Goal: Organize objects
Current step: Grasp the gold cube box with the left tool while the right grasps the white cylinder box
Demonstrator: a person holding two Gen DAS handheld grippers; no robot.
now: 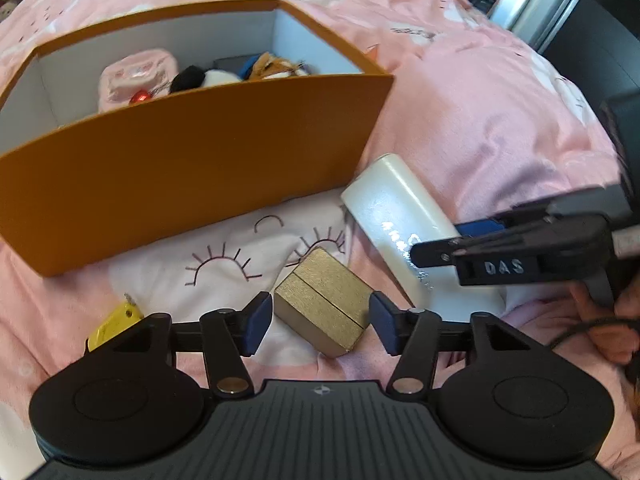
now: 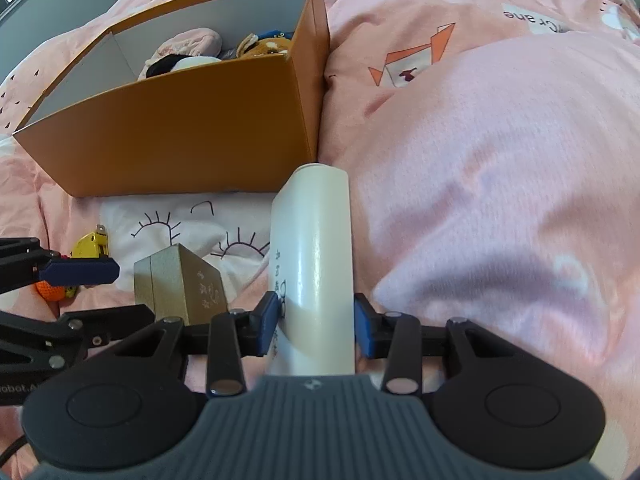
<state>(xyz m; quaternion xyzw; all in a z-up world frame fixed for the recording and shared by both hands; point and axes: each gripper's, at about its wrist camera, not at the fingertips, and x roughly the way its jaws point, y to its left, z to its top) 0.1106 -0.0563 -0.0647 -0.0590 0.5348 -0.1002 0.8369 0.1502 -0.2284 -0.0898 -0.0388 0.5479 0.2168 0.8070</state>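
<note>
A gold box (image 1: 320,304) lies on the pink bedspread, seen between the fingers of my left gripper (image 1: 320,320). That gripper stands open and its pads do not press on the box. In the right wrist view the left gripper (image 2: 134,296) hovers by the gold box (image 2: 180,288). A white bottle (image 2: 316,248) lies lengthwise beside the box, and my right gripper (image 2: 316,320) is shut on its near end. The left wrist view shows the right gripper (image 1: 440,240) clamped across the white bottle (image 1: 392,208).
An open orange box (image 1: 200,152) (image 2: 180,120) stands behind, holding a pink item and plush toys. A yellow item (image 1: 116,324) (image 2: 90,246) and an orange knitted thing (image 2: 50,292) lie at the left. A raised fold of bedspread (image 2: 500,200) fills the right. A hand (image 1: 608,320) holds the right gripper.
</note>
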